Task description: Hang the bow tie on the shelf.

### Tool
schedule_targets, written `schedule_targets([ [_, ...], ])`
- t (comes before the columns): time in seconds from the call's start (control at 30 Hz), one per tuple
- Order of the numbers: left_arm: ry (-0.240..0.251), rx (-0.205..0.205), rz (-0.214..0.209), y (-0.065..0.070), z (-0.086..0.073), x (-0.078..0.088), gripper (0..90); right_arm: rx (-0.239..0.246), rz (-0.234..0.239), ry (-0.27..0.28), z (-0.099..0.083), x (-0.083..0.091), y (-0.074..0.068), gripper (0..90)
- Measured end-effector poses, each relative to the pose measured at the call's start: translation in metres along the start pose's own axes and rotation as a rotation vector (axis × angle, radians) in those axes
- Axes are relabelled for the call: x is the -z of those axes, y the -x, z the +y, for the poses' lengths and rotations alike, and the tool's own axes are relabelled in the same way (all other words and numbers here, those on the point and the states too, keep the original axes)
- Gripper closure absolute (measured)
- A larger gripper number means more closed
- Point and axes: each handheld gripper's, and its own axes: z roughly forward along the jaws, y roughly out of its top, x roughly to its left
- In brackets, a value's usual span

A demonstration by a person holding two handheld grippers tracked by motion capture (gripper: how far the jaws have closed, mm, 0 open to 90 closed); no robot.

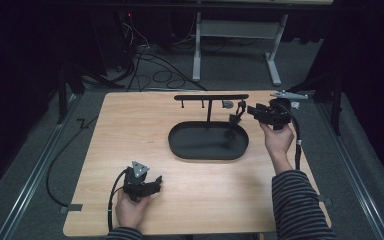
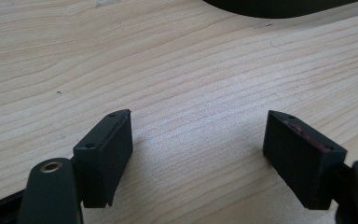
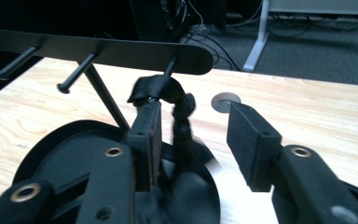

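Note:
A black rack (image 1: 211, 96) with several pegs stands over an oval black tray (image 1: 180, 146) at the table's middle back. A black strap-like piece (image 3: 181, 114) hangs from the rack's end peg (image 3: 170, 66) and dangles over the tray (image 3: 51, 156); in the high view the piece (image 1: 238, 114) is at the rack's right end. My right gripper (image 3: 193, 128) is open, with the piece between its jaws, close against one pad and apart from the other. In the high view the right gripper (image 1: 250, 110) is level with the peg. My left gripper (image 1: 156, 181) rests at the front left, open (image 2: 198, 140) over bare wood.
A round grommet (image 3: 226, 102) sits in the tabletop just behind the rack. A metal clamp (image 1: 290, 94) lies at the back right corner. Cables trail from both grippers, and more lie on the floor behind the table beside a white frame (image 1: 235, 30).

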Motion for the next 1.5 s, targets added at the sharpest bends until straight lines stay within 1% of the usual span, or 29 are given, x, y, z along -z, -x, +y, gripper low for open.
schedule_targets([
  [0.1, 0.0, 0.0, 0.0, 0.0, 0.0, 0.0, 24.5, -0.003, 0.013, 0.008, -0.004, 0.006, 0.001, 54.2],
  [0.27, 0.0, 0.0, 0.0, 0.0, 0.0, 0.0, 24.5, 0.012, 0.011, -0.007, -0.009, 0.013, 0.003, 52.7],
  [0.33, 0.0, 0.0, -0.001, 0.0, 0.0, 0.0, 24.5, 0.013, 0.009, -0.003, -0.011, 0.016, 0.005, 52.2],
  [0.47, 0.0, 0.0, -0.001, 0.0, 0.0, 0.0, 24.5, 0.001, 0.005, -0.001, -0.017, 0.023, 0.009, 51.6],
  [0.67, 0.0, 0.001, -0.002, 0.0, 0.0, 0.0, 24.5, 0.002, 0.001, -0.013, -0.027, 0.029, 0.013, 51.0],
  [0.73, -0.001, 0.0, -0.002, 0.0, 0.0, 0.0, 24.5, -0.009, 0.001, -0.009, -0.03, 0.033, 0.015, 50.7],
  [0.87, -0.001, 0.0, -0.003, 0.0, 0.0, 0.0, 24.4, -0.013, 0.005, -0.005, -0.032, 0.038, 0.016, 50.3],
  [1.0, -0.001, 0.0, -0.003, 0.0, 0.0, 0.0, 24.4, -0.001, 0.009, 0.001, -0.035, 0.044, 0.015, 50.0],
  [1.1, -0.001, 0.0, -0.003, 0.0, 0.0, 0.0, 24.4, 0.0, 0.011, 0.008, -0.037, 0.047, 0.015, 49.7],
  [1.23, -0.001, 0.0, -0.003, 0.0, 0.0, 0.0, 24.3, -0.008, 0.01, 0.015, -0.04, 0.052, 0.016, 49.5],
  [1.5, -0.001, 0.0, -0.003, 0.0, 0.0, 0.0, 24.3, 0.0, 0.006, 0.023, -0.049, 0.061, 0.018, 48.7],
])
